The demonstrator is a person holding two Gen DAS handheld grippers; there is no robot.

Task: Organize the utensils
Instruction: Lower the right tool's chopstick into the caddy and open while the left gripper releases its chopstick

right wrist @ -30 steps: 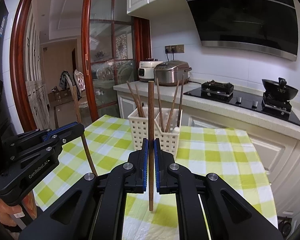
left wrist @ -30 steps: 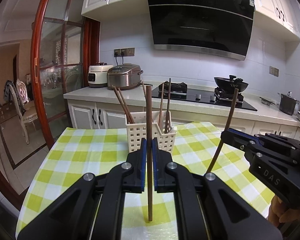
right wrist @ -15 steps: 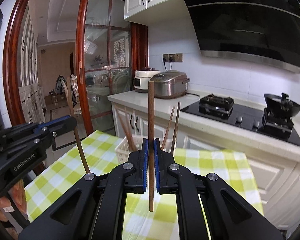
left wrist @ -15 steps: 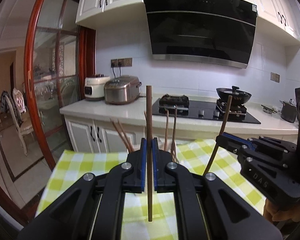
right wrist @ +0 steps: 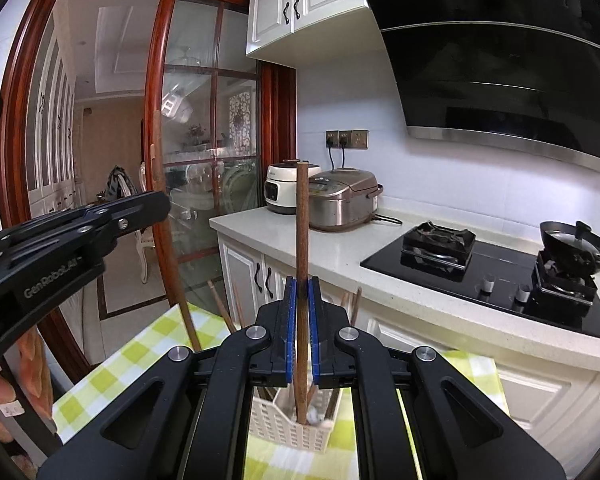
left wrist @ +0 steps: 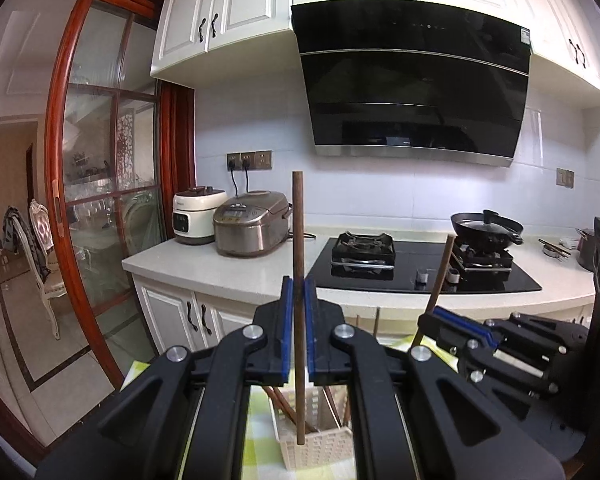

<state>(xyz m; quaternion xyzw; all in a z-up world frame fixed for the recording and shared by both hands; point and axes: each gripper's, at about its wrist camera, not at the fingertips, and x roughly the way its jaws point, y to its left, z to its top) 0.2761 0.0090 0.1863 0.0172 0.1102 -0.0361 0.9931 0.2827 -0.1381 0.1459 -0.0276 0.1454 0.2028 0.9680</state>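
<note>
My left gripper (left wrist: 296, 292) is shut on a brown chopstick (left wrist: 298, 240) held upright, its lower tip over the white perforated utensil basket (left wrist: 320, 450). My right gripper (right wrist: 301, 292) is shut on another brown chopstick (right wrist: 301, 224), also upright, with its lower end at the basket's (right wrist: 288, 426) rim. The basket holds several chopsticks (right wrist: 220, 306) and stands on the green-checked tablecloth (right wrist: 140, 344). The right gripper also shows in the left wrist view (left wrist: 440, 314), the left gripper in the right wrist view (right wrist: 156, 208).
Beyond the table is a kitchen counter (left wrist: 220, 272) with two rice cookers (left wrist: 252, 228), a gas hob (left wrist: 420, 264) and a wok (left wrist: 484, 228). A glass sliding door (left wrist: 100, 200) is at the left. A range hood (left wrist: 412, 92) hangs above.
Both grippers have moved forward and risen over the basket, each still holding its chopstick upright. The basket now lies low between the fingers, under the chopstick tips.
</note>
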